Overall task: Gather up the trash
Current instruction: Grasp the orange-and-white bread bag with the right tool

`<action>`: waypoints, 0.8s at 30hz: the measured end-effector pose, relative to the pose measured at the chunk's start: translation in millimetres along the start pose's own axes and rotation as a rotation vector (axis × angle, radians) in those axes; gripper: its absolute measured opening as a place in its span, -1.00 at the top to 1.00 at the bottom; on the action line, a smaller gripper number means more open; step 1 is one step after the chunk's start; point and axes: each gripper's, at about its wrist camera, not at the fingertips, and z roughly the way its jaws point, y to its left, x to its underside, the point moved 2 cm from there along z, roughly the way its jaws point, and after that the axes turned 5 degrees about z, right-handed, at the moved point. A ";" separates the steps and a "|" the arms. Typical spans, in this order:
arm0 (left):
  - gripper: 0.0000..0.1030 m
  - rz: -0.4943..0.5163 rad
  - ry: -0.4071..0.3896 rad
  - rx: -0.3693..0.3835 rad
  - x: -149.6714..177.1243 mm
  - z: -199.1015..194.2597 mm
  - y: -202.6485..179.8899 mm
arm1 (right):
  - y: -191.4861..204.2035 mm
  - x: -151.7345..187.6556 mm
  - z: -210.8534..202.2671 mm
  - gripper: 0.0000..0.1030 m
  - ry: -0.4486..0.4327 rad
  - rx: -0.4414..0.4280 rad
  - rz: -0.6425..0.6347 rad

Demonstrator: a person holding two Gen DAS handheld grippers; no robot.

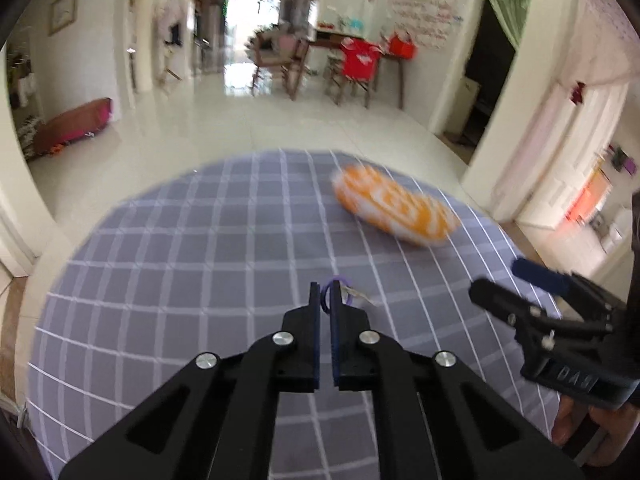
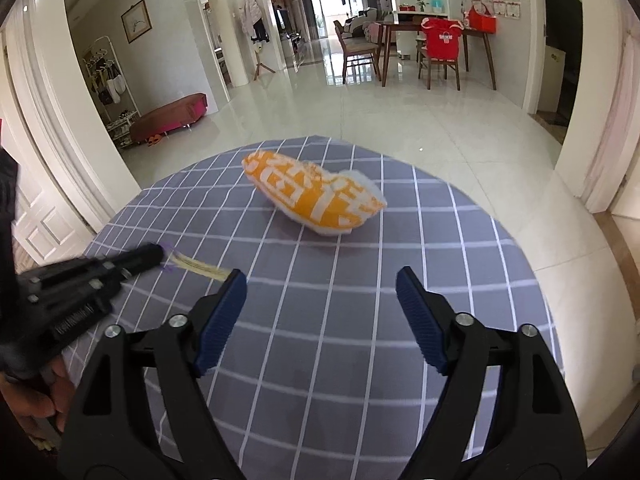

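A round table under a grey-blue checked cloth fills both views. My left gripper is shut on a small scrap with a purple loop and a pale strip. In the right wrist view the same scrap pokes out yellowish from the left gripper at the left edge. An orange and white crumpled packet lies on the far part of the cloth. My right gripper stands open above the cloth, short of the packet, with nothing between its fingers.
Beyond the table's far edge lies a glossy tiled floor. A wooden dining table with chairs and a red shirt stands far back on the right. A pink bench sits by the left wall. A hand holds the left gripper's handle.
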 end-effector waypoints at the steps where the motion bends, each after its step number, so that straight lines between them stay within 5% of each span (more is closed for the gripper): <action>1: 0.92 -0.009 -0.011 -0.015 -4.2 -1.0 3.2 | 1.5 -3.1 4.3 -0.54 0.004 0.003 -0.010; 8: 0.92 -0.030 -0.047 -0.117 -37.8 8.9 23.9 | 19.3 -28.7 38.8 -0.65 -0.016 0.068 -0.125; 14: 0.92 -0.012 -0.046 -0.136 -51.3 22.7 24.1 | 29.7 -44.6 85.3 -0.64 0.060 0.093 -0.214; 16: 0.92 0.000 -0.041 -0.140 -50.2 25.2 21.1 | 27.4 -44.7 94.8 0.03 0.083 0.087 -0.211; 17: 0.92 0.003 -0.040 -0.137 -48.4 25.5 19.5 | 25.3 -43.4 99.1 0.20 0.107 0.075 -0.206; 24: 0.92 0.022 -0.047 -0.107 -36.3 6.8 2.5 | 9.5 -27.0 59.2 0.32 0.064 -0.006 -0.123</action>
